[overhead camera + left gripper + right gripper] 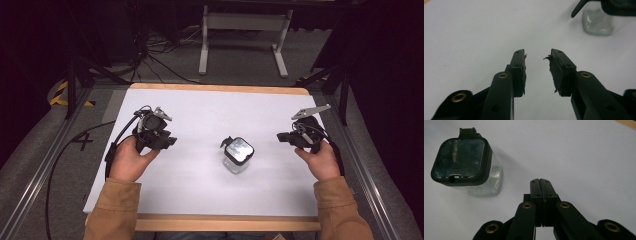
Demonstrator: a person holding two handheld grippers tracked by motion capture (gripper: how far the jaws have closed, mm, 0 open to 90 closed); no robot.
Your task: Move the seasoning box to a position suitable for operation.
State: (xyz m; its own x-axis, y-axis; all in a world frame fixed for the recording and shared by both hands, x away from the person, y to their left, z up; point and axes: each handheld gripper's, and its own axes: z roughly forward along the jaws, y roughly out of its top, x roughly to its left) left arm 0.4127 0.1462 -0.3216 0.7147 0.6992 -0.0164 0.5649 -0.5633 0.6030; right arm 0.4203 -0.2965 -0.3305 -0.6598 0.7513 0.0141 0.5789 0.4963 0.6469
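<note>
**Two grippers flank a lidded jar, neither yet on it**

Between the parted fingers [520, 67] of the left gripper [537, 58] lies nothing but bare white surface: the gap is moderate, the worn pads touch no object, and the clear jar [596, 22] sits ahead and off to one side of them. At the right gripper [541, 185] the fingers [549, 190] are pressed flat together, pad against pad, with nothing caught in the seam; the jar [469, 168] stands upright just beside them, apart from the tips, its black hinged lid [460, 160] closed and latched flat.

Seen from above, the left gripper [160, 135] and the right gripper [295, 136] are each held in a hand at either side of the white counter [200, 190], both pointing inward toward the jar [237, 155], which stands alone near the middle, well apart from both.

By the look of it, this is the approach, before any contact. A next move would likely call for the right fingers to spread before they can take the jar's body or lid, and for the left gripper to swing over and line its gap up with the glass.
</note>
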